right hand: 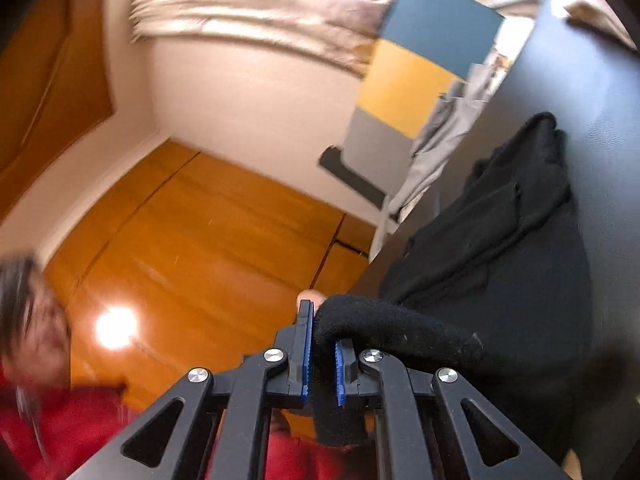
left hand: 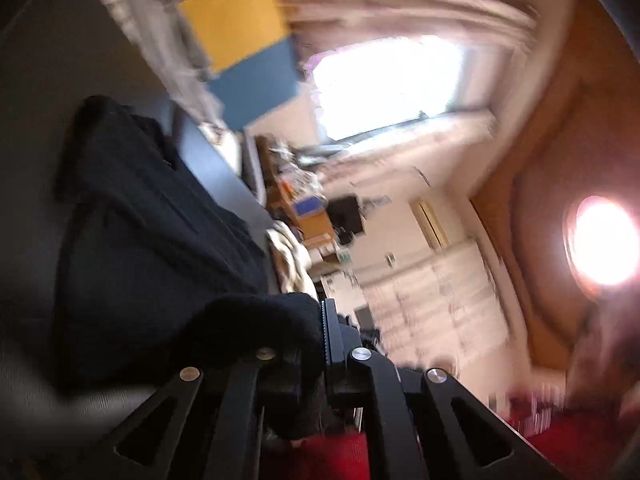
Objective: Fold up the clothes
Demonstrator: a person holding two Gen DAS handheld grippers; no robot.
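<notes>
While both cameras tilt up toward the ceiling, the black garment (right hand: 500,240) hangs between the two tools, its bulk draped on the dark desk (right hand: 592,92). The right gripper (right hand: 322,360) fingers pinch a thick edge of it; the left gripper (left hand: 316,344) clamps another edge. This looks like a lift or carry-over within a fold; next, both edges should travel level.

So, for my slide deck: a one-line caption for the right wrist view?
Right gripper pinches a black garment, lifting its edge off the dark table.
</notes>
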